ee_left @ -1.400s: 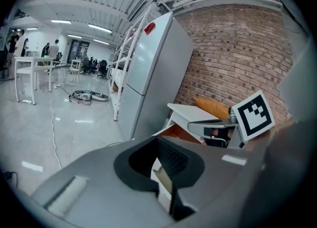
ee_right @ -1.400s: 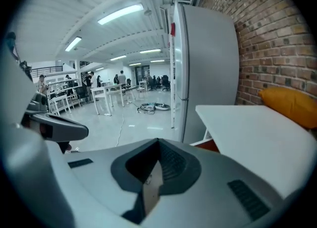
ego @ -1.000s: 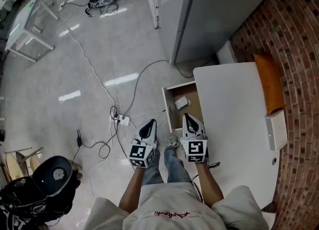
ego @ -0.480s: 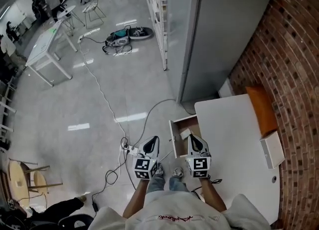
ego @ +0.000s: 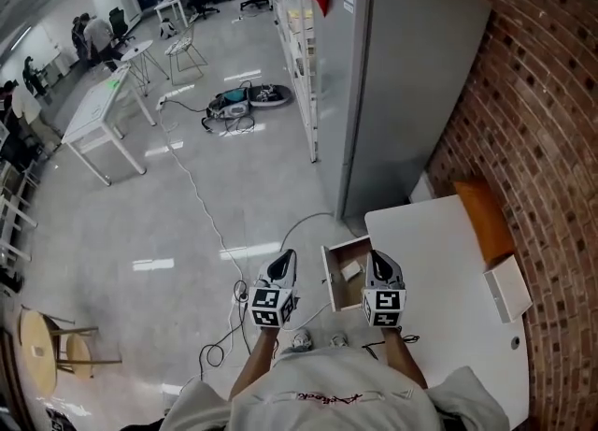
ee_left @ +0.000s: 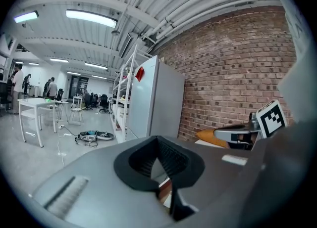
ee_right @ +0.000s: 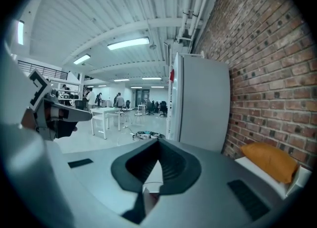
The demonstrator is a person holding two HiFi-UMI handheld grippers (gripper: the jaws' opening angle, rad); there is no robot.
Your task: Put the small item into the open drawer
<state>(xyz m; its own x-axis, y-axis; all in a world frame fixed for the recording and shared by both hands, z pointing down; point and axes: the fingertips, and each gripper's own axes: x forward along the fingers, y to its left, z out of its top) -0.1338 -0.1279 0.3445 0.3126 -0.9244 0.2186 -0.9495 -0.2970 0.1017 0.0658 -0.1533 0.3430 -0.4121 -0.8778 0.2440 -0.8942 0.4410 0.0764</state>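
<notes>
The small white item (ego: 350, 270) lies inside the open drawer (ego: 326, 280), on its desk-side half, clear of both claws. It shows only as a small pale block. Its long axis and heading are too small to read in the head view.

The drawer stands pulled out from the left edge of the white desk (ego: 439, 270), over the floor (ego: 187, 214).

- The right claw (ego: 377, 257) hangs above the drawer's desk-side edge, jaws fully together and gripping nothing.
- The left claw (ego: 285, 255) hangs over the floor just left of the drawer, jaws likewise closed and empty.
- Both claws point away from the person, toward the grey cabinet (ego: 402, 74).

An orange cushion (ego: 484, 219) and a white box (ego: 509, 287) sit on the desk along the brick wall (ego: 542, 93). A cable (ego: 201, 205) trails across the floor.
</notes>
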